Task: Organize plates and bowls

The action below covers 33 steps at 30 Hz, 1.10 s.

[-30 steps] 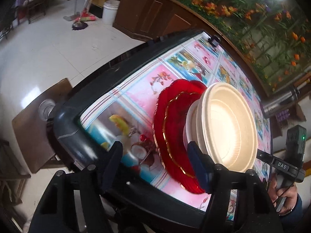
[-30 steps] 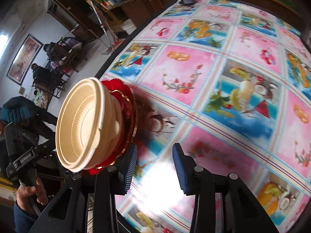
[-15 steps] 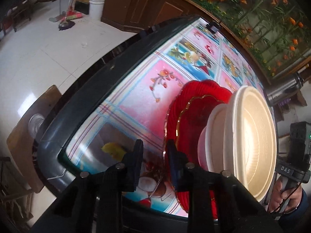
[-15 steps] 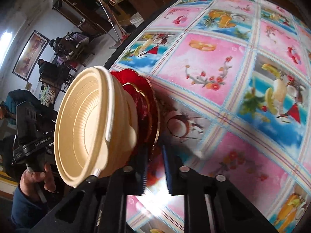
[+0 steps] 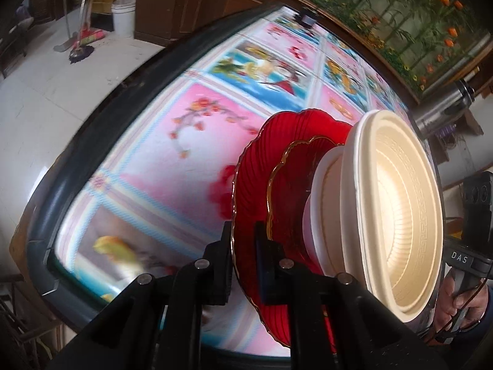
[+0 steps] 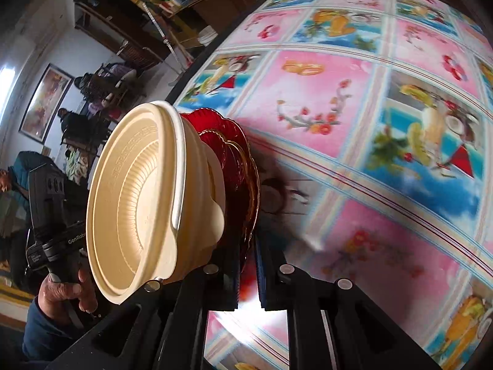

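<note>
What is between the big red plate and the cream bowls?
A smaller red plate with gold rim lies between the large red plate and the cream bowls, clearest in the left wrist view.

"DAS", "GenRobo" on claw handles [image 5: 462, 260]

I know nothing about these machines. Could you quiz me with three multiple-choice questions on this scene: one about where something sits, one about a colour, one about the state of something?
1. Where do the cream bowls sit?
A. on the red plates
B. on the floor
C. in a bucket

2. What colour is the small plate's rim?
A. blue
B. gold
C. black

3. How are the left tongs?
A. wide open, away from the stack
B. shut on the big plate's edge
C. holding a bowl

Answers:
1 A, the bowls are nested on the small plate, which lies on the big plate.
2 B, a gold line runs round its scalloped rim.
3 B, the red rim passes between the closed pads.
</note>
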{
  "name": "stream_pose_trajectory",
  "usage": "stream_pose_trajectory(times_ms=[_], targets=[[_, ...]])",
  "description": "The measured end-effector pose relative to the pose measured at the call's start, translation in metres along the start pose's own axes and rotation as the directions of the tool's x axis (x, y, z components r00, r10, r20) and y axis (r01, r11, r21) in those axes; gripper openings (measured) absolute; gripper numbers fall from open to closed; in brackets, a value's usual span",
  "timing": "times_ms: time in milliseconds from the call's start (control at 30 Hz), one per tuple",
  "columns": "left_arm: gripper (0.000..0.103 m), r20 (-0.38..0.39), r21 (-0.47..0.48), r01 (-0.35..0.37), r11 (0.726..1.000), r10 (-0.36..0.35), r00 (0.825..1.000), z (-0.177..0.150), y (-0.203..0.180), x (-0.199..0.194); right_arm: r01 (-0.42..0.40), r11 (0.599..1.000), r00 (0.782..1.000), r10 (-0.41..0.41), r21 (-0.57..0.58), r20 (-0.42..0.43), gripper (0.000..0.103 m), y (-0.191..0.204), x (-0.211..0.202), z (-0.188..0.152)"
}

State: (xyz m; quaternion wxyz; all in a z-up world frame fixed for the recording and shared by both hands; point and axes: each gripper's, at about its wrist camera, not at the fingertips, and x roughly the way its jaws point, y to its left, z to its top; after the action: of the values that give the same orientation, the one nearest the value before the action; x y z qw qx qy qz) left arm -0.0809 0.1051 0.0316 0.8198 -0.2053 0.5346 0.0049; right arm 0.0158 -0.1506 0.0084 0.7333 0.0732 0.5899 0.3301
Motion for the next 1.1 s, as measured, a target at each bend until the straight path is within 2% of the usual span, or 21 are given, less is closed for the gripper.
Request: stream_pose_trajectory(times_ms=[367,667,900,967,1067,1100], targets=[[0.010,-0.058,0.143,0.057,0.988,-0.049,0.997,0.018,-0.098,0.039,0.076,0.984,0.993,-0.089,0.160,0.076,0.010,-0.074,-0.059,-0.026],[0.010,-0.110,0.235,0.096,0.967,-0.071,0.991,0.026,-0.187,0.078,0.140,0.947,0.972,-0.187,0.290,0.139,0.010,-0.137,-0.113,-0.047],[0.011,-0.123,0.233,0.102,0.967,-0.075,0.990,0.017,-0.207,0.090,0.159,0.932,0.964,-0.217,0.326,0.151,0.010,-0.163,-0.134,-0.059],[0.014,-0.118,0.217,0.097,0.971,-0.073,0.990,0.013,-0.206,0.092,0.152,0.929,0.965,-0.213,0.337,0.151,0.012,-0.169,-0.137,-0.064],[0.024,-0.097,0.210,0.082,0.974,-0.063,0.993,0.011,-0.203,0.088,0.161,0.935,0.962,-0.221,0.316,0.161,0.012,-0.166,-0.142,-0.067],[0.031,-0.083,0.203,0.073,0.977,-0.057,0.995,0.010,-0.200,0.084,0.171,0.937,0.960,-0.227,0.304,0.162,0.012,-0.164,-0.144,-0.069]])
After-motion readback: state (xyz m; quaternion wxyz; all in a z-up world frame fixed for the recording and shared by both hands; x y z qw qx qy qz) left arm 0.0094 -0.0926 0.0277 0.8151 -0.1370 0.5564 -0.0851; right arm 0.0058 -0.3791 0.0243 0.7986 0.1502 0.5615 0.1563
